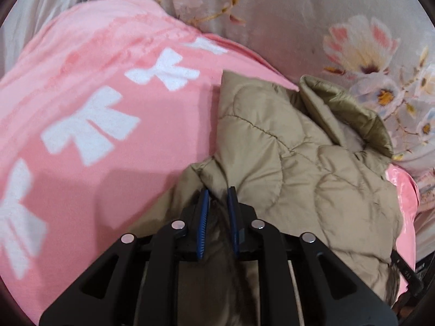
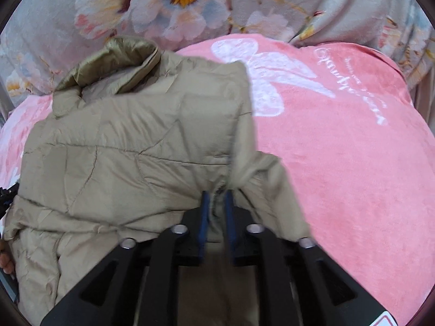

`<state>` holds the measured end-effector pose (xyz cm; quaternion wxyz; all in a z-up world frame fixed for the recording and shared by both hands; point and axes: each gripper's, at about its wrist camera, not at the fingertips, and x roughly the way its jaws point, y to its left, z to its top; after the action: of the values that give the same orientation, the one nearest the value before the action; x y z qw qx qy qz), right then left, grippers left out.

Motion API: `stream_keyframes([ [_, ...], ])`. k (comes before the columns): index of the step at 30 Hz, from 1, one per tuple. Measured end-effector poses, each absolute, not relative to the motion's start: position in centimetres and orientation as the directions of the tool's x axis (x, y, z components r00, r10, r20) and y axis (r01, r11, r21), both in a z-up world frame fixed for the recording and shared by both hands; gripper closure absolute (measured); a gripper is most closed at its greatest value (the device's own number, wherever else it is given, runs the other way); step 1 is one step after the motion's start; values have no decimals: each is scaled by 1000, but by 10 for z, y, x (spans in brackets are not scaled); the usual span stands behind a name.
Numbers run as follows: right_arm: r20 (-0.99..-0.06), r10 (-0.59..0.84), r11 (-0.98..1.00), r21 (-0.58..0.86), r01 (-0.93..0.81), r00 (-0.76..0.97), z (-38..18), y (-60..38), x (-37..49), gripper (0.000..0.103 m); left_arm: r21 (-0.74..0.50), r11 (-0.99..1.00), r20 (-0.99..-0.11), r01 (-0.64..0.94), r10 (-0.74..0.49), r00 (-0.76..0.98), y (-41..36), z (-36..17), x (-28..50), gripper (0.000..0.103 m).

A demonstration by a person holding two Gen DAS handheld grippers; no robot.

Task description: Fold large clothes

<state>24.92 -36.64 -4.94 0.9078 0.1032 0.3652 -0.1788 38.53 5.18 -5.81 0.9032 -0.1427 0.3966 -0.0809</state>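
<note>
A beige quilted jacket lies crumpled on a pink blanket, collar toward the far side. My left gripper is at the jacket's near edge, and its blue pads are shut on a fold of the beige fabric. In the right wrist view the same jacket fills the left half, with its collar at the top. My right gripper stands at a raised fold of the jacket. Some fabric sits loosely in the gap between its pads, which stand slightly apart.
The pink blanket with white bows and lettering covers the bed. A grey floral bedcover lies bunched behind it. A glossy pink piece shows right of the jacket. A hand shows at the left edge.
</note>
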Motion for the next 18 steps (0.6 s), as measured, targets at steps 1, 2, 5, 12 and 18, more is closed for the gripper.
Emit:
stream_keyframes([
  [1,-676,-273,910,49,411,684,-40,-365,239,74,-296,954,-689,51,-251,680,54,-47,379,89],
  [2,-656,-291,907,42,419,696,-33,-363,234,74,-279,957,-679,78,-254,689,53,-35,374,89],
  [5,-595,-259,926,72,371,761,-2,-341,231,72,-269,949,-665,165,-307,681,34,-4,372,89],
  [12,-674,-151,982,-18,188,723,-23,-266,298,79,-152,940,-709,305,-319,629,-78,-3,377,82],
  [18,-697,-127,983,6,184,706,-62,-269,303,81,-177,939,-718,293,-327,615,-81,-51,377,82],
])
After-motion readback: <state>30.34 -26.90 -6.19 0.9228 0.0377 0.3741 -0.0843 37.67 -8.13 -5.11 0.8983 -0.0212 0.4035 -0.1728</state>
